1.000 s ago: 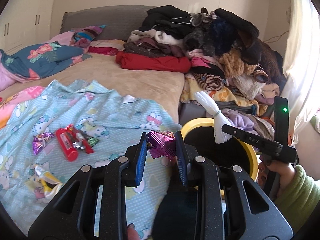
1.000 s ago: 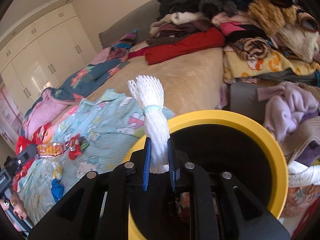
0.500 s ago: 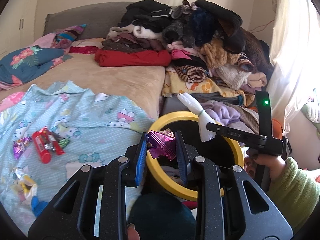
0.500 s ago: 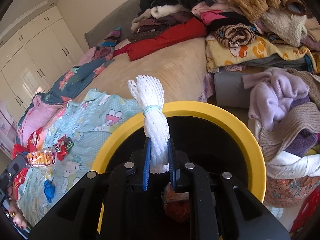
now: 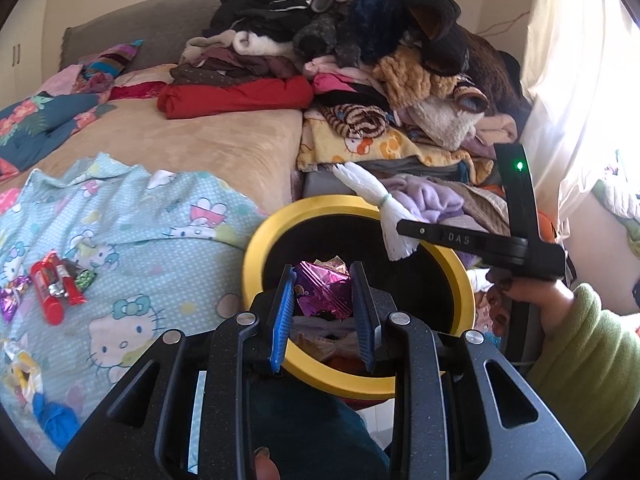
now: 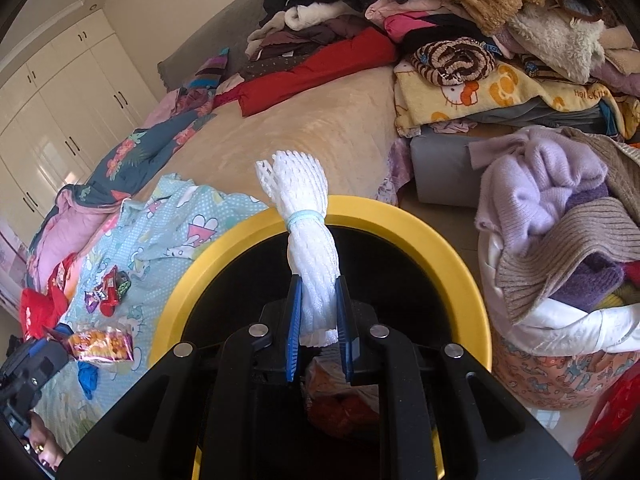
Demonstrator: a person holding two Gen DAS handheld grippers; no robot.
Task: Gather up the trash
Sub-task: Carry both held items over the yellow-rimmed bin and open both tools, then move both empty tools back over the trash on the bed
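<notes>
Over the bin mouth, left gripper (image 5: 323,300) is clamped on a crumpled purple foil wrapper (image 5: 322,290), right gripper (image 6: 319,317) pinches a white foam net sleeve (image 6: 309,248); both sit above the round yellow-rimmed black bin (image 5: 256,256) w/ some trash already inside. Neither dropped yet. At 9 o'clock, red wrappers (image 5: 56,288) & other bits left on the pale blue cartoon-print sheet (image 5: 132,216)
</notes>
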